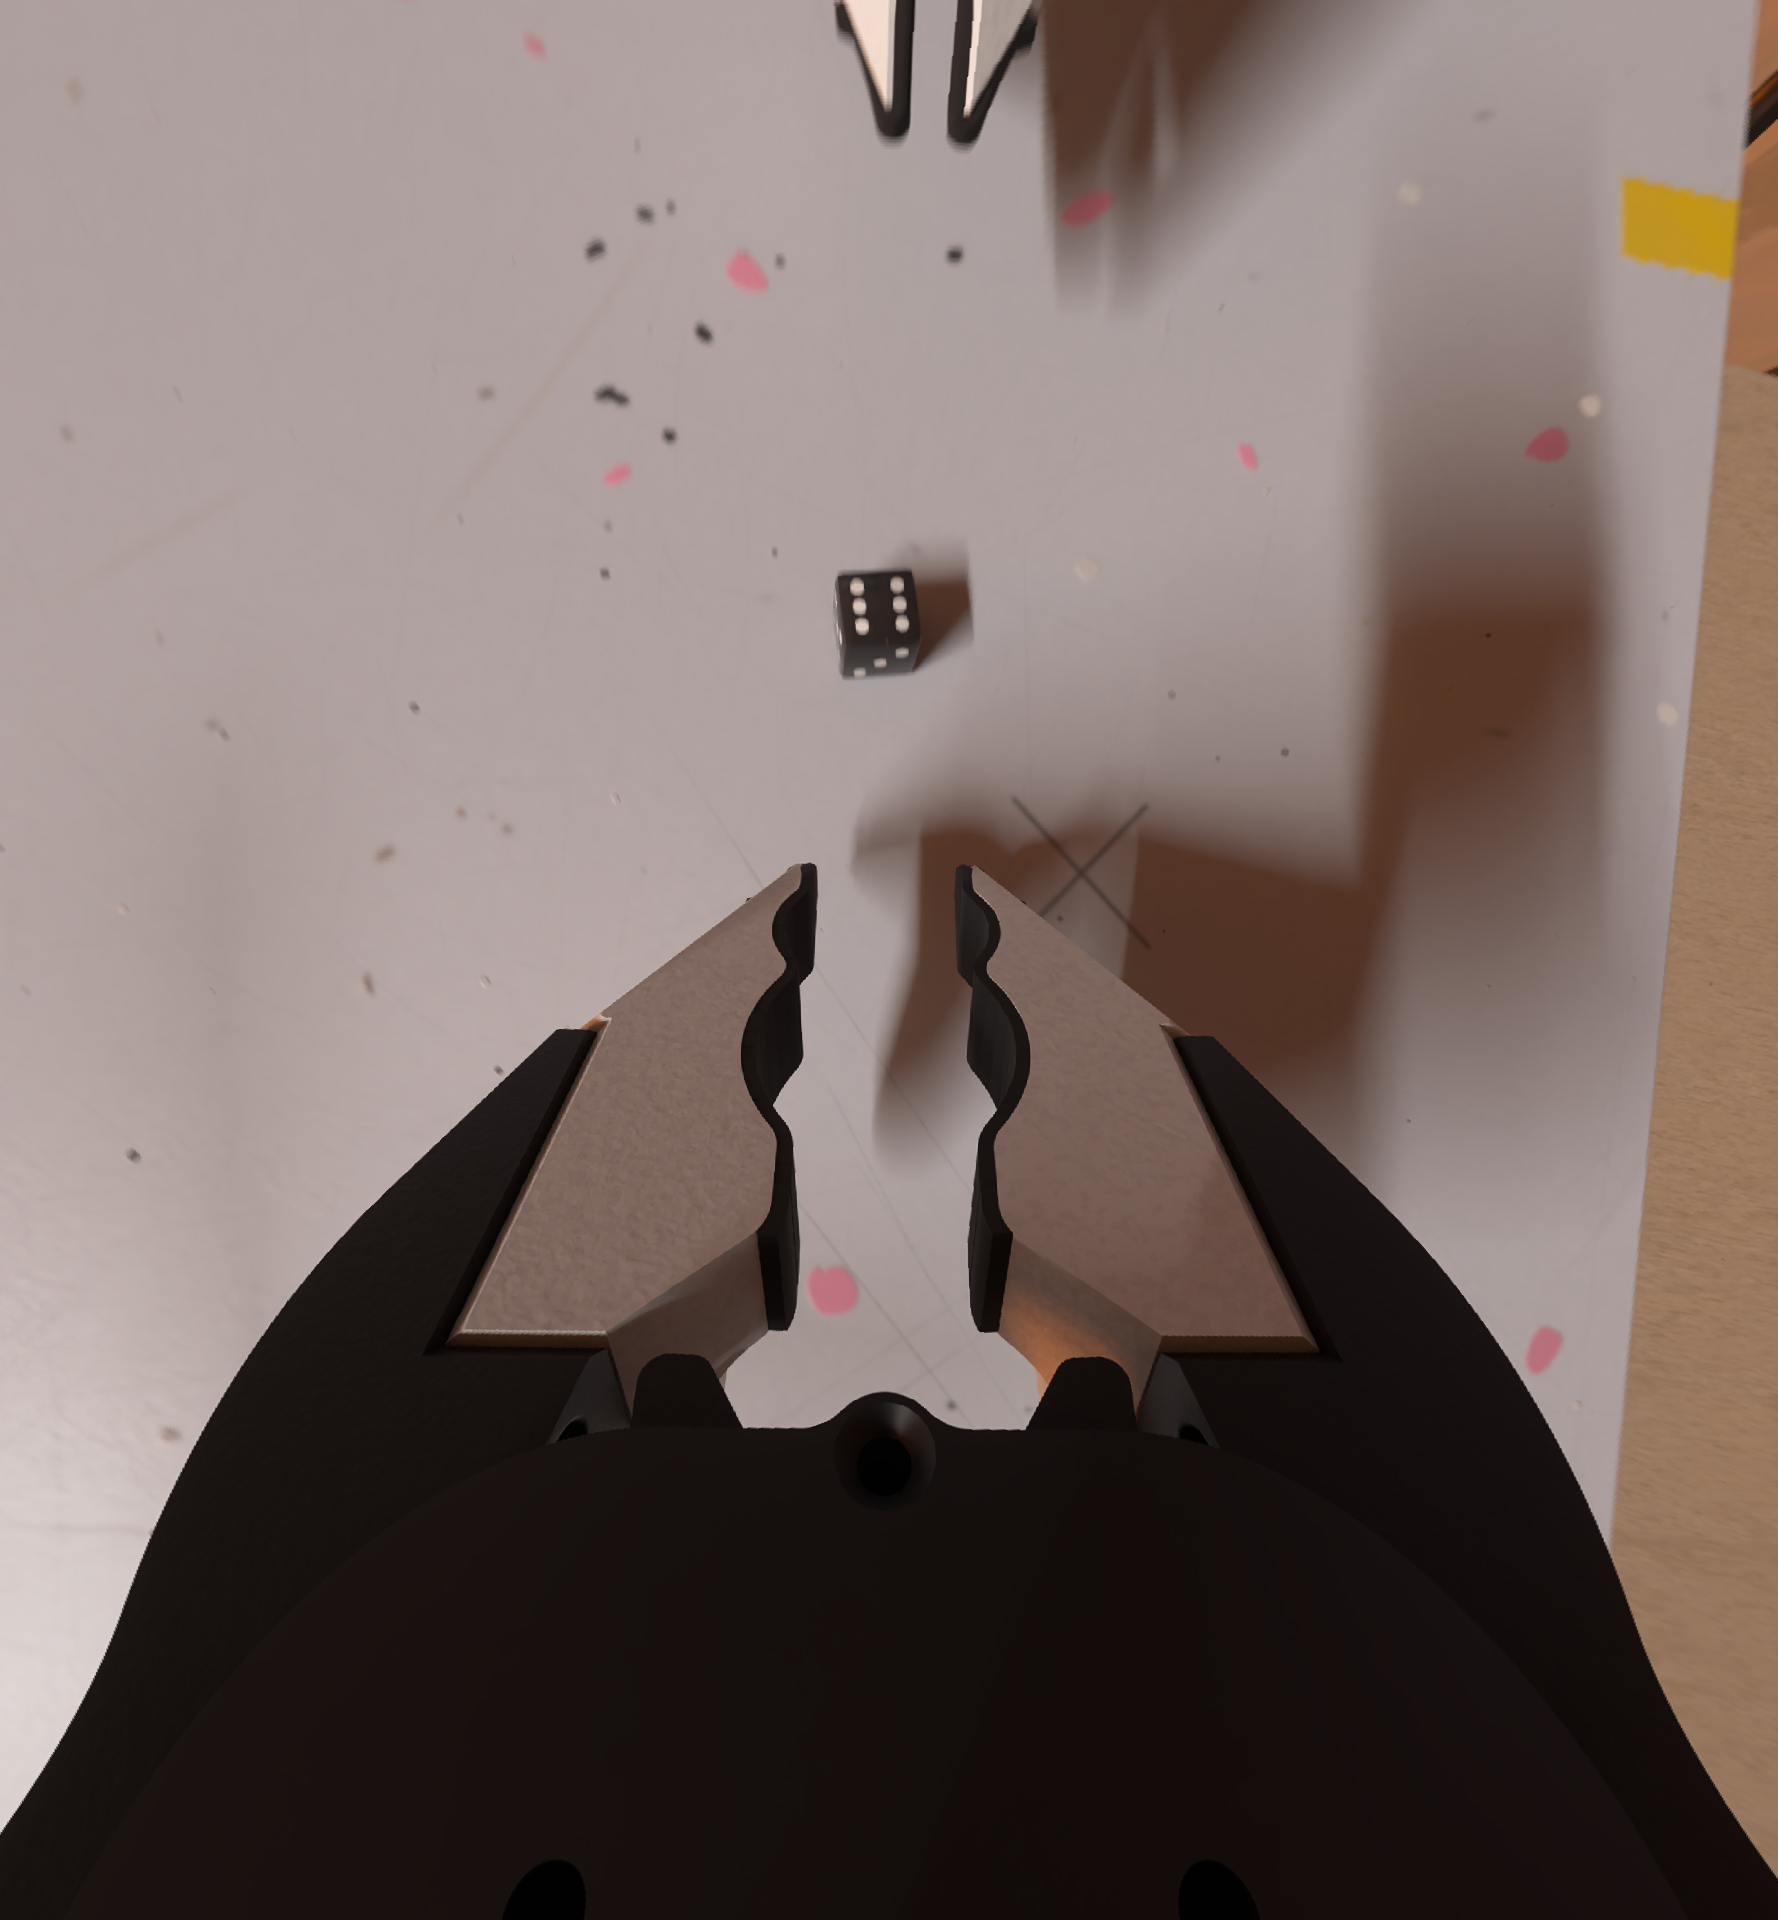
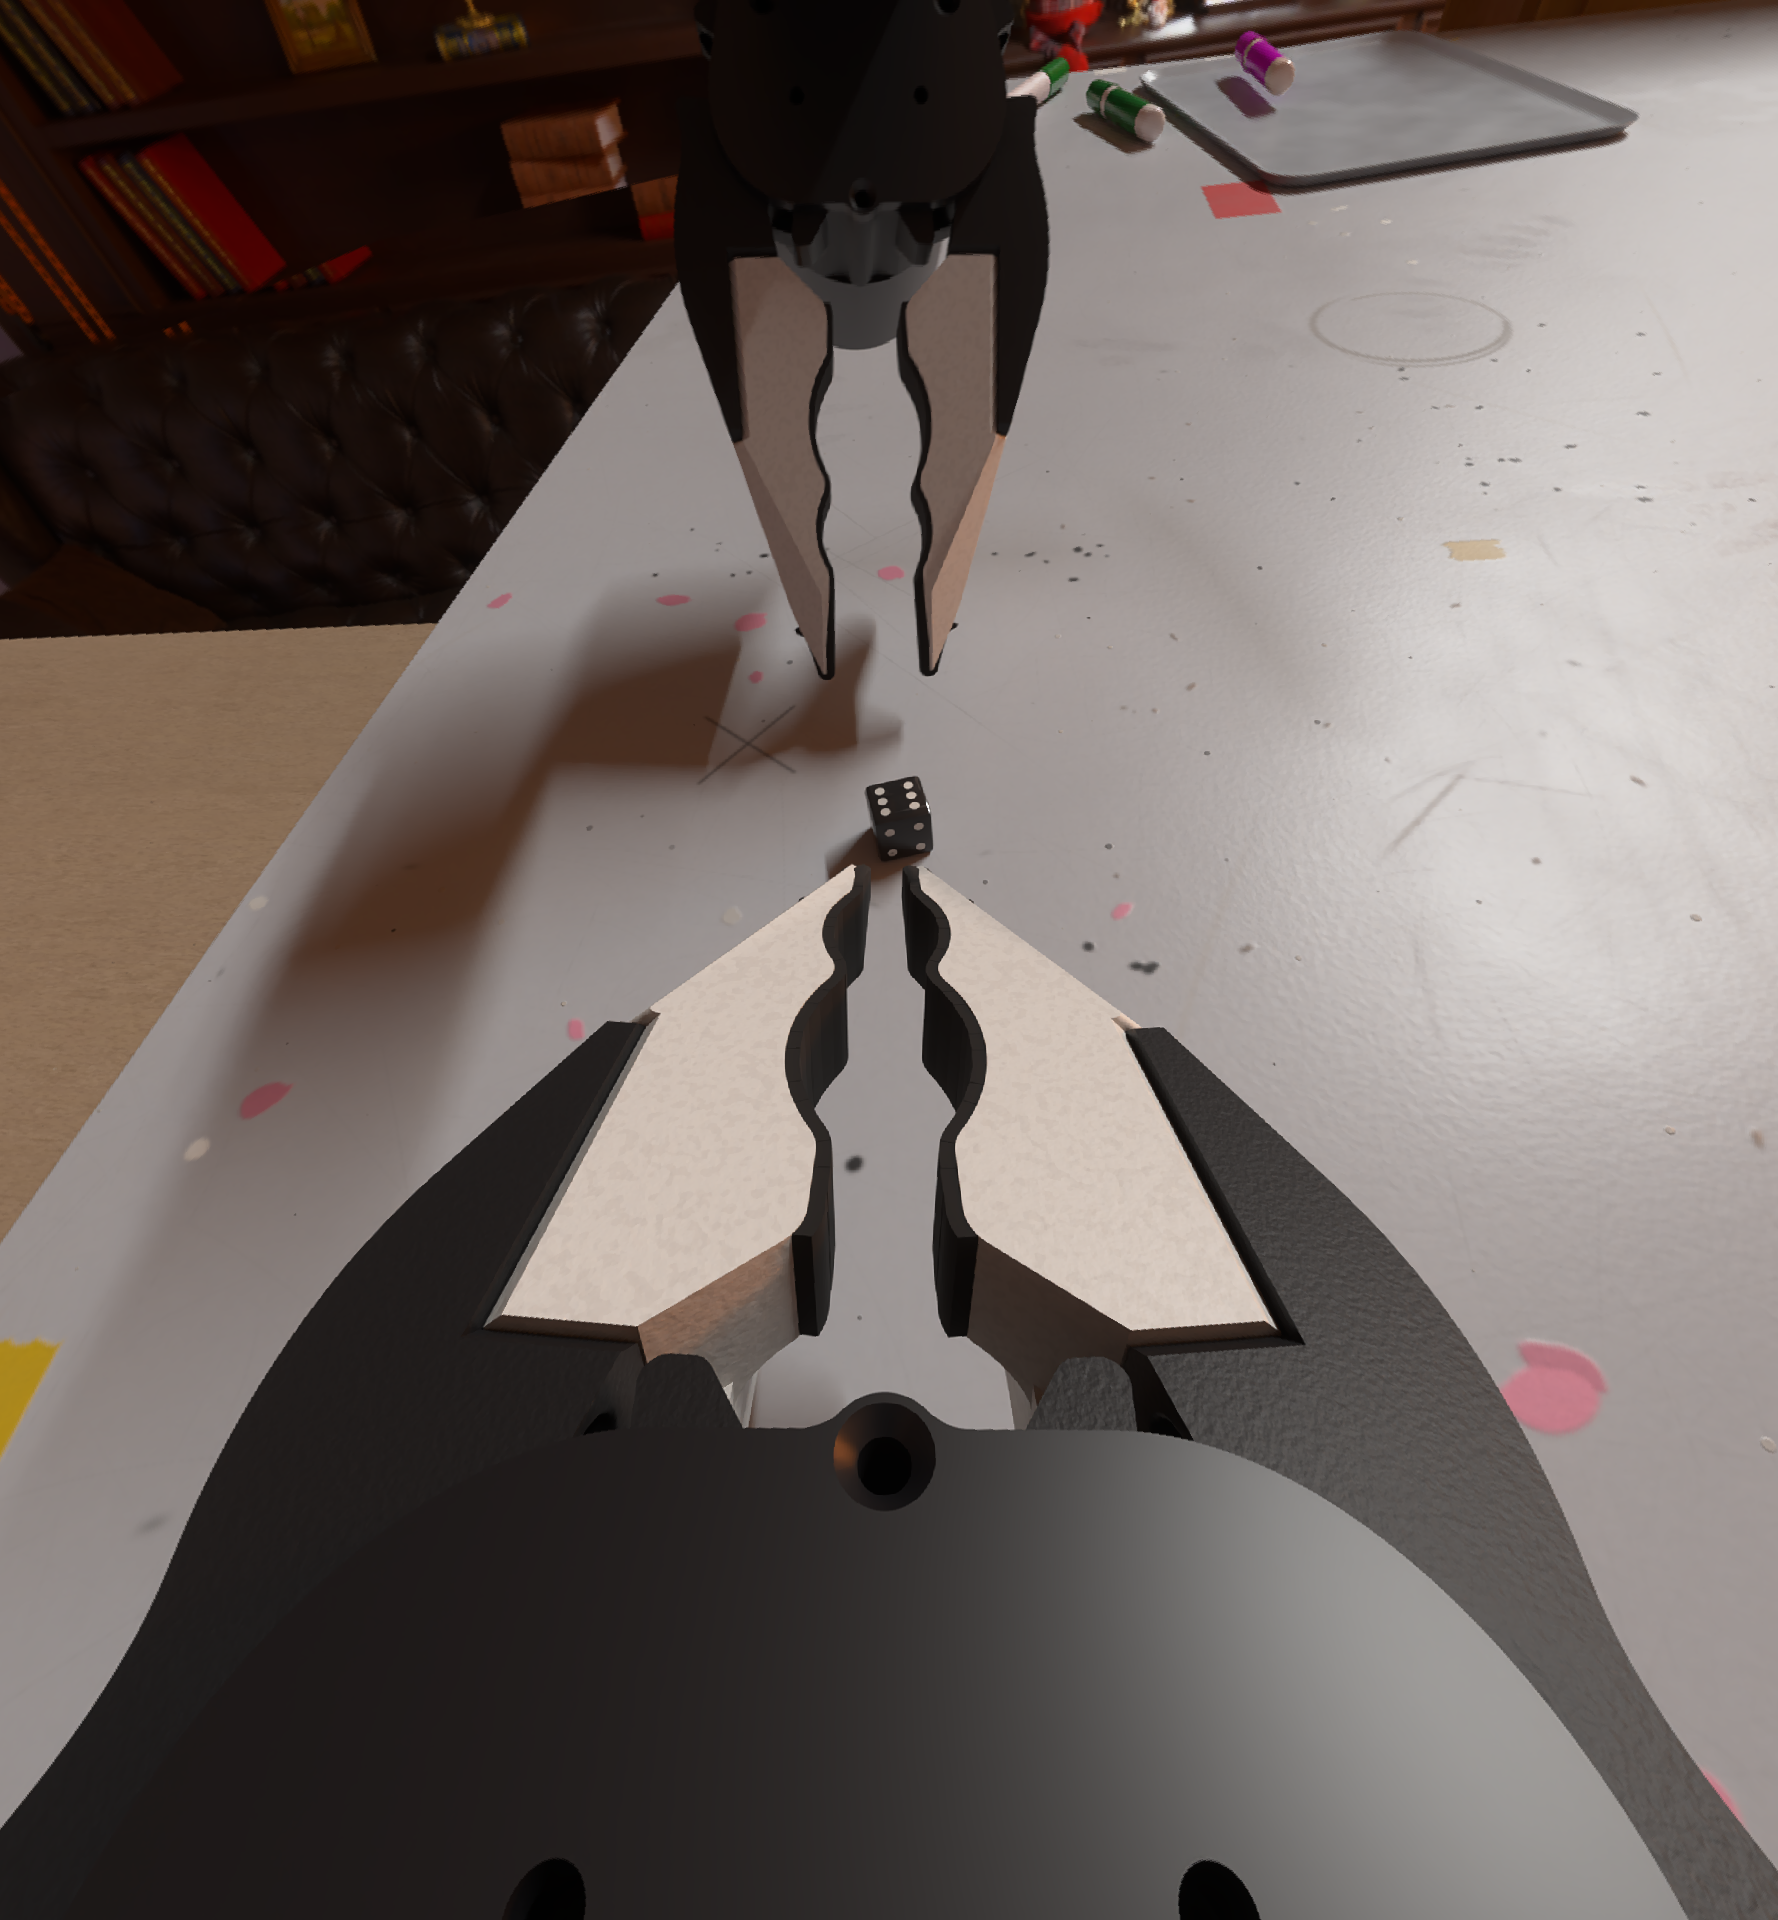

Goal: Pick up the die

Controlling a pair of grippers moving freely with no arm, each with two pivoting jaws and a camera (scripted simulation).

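Small black cube die with white pips [image 1: 877, 623] sits free on the speckled grey tabletop [image 1: 293, 623], at 12 o'clock from both grippers. Left gripper [image 1: 886, 883] parted, empty. Right gripper [image 2: 886, 881] narrowly parted, empty, tips near die [image 2: 899, 817]; base cut off.

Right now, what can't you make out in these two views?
- Small black die with white pips: bottom and far faces hidden by its own body, both views.
- Right tool: left wrist view's top edge cuts off all but its tips.
- Flat grey tray: small cylinders on and beside it are too small to identify, right wrist view.
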